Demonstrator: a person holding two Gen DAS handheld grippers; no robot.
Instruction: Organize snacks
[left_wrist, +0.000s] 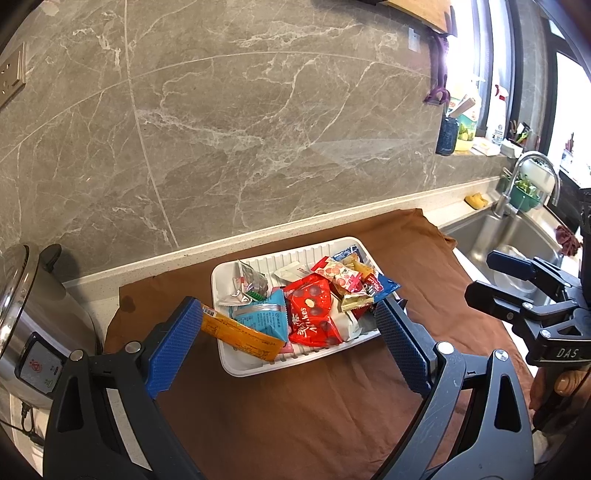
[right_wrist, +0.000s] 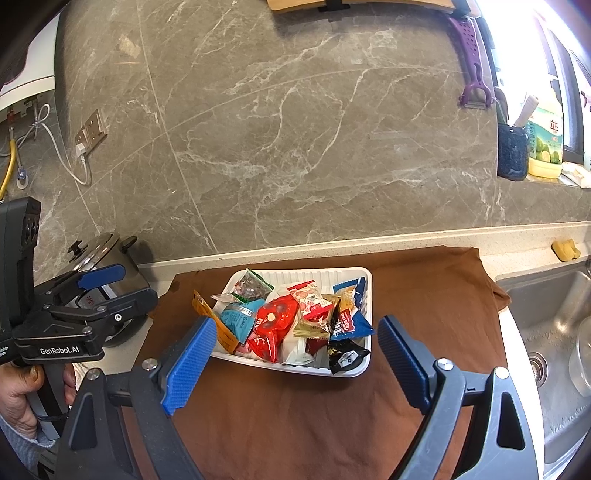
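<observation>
Brown cloth (right_wrist: 332, 406) under everything, left to right: my left gripper (left_wrist: 291, 343) spread wide and holding nothing, then the white tray (right_wrist: 295, 275) with the snack packets (right_wrist: 291, 317) heaped inside, then my right gripper (right_wrist: 295, 365), also gaping and bare. Could be pre-sort or just finished, honestly can't say.

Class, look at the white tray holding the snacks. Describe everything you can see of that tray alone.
The white tray is a shallow rectangle with rounded corners and a ribbed floor and walls; it looks like thin plastic or foam. It lies flat on a brown cloth on the counter, near the marble wall. Wrapped snacks fill it in a loose heap, and an orange packet sticks out over its left rim. Neither gripper touches it.
</observation>
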